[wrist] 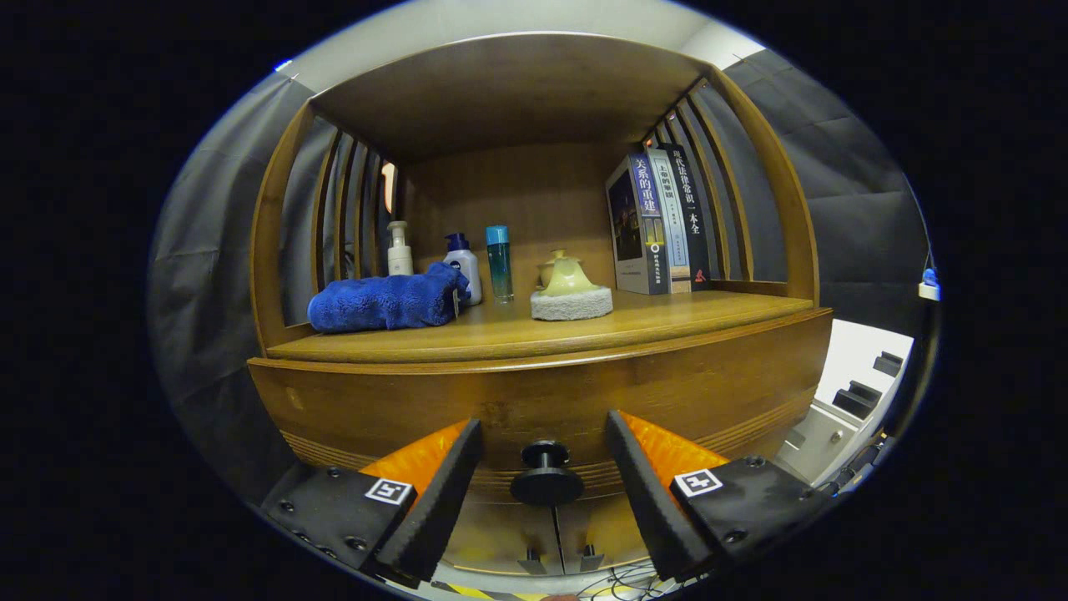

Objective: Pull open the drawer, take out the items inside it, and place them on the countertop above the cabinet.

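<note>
Gripper view: the gripper [544, 467] has its 2 fingers spread wide apart, and the dark round knob [546, 477] of the drawer [534, 401] sits in the gap between them, touched by neither finger. The knob stands out from the wooden drawer front, which looks closed, flush under the countertop edge. The fingers point level at the cabinet front, one to each side of the knob.

Above the drawer, the countertop [667, 315] is a smooth wooden shelf under a curved wooden hood with slatted sides. On it, to the left, lies a folded blue towel [384, 302]. Just behind the towel stand 3 bottles: a white pump bottle [400, 249], a white bottle with a blue cap [464, 265] and a slim teal bottle [499, 262]. Near the middle, a pale yellow ceramic piece [567, 278] rests on a round grey pad [571, 305]. To the right, 3 books [659, 221] stand upright against the slats.

Dark cloth walls flank the cabinet, and pale equipment [851, 392] shows low beside its right end.
</note>
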`<state>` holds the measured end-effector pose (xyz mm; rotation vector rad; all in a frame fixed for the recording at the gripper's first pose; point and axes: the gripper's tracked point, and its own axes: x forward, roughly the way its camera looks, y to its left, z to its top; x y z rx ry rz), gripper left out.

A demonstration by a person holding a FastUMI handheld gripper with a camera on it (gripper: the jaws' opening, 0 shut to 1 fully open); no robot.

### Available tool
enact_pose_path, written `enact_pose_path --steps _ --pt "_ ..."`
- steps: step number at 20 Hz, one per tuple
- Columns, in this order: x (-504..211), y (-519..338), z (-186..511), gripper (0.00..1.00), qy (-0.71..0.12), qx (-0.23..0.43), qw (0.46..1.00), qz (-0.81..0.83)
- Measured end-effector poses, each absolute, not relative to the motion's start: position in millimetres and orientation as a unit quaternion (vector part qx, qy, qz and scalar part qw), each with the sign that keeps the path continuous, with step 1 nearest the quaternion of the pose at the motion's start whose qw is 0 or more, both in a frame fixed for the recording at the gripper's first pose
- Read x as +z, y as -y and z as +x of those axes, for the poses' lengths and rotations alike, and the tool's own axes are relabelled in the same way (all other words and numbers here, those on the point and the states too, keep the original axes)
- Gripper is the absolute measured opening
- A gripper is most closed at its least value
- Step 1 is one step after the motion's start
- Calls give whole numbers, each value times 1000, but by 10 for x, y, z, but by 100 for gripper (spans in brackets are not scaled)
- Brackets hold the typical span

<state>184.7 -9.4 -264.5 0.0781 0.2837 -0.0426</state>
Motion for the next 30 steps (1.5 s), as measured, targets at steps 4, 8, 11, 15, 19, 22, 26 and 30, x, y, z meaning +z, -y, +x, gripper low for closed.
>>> enact_pose_path --steps 4,8,11,15,19,22,26,30 --pt "-2653 102 1916 98 -143 -22 989 38" --pt "-2651 123 1951 98 -138 -26 990 26" --pt "-2465 157 1800 97 -130 -32 990 40" --pt "-2042 117 1405 98 -106 -23 993 37" --pt "-1625 12 915 98 -90 -1 995 32" --pt "-1301 -12 552 98 -78 8 997 28" --pt "-868 -91 167 98 -60 23 997 39" --pt "-588 -47 -240 98 -35 10 999 12"
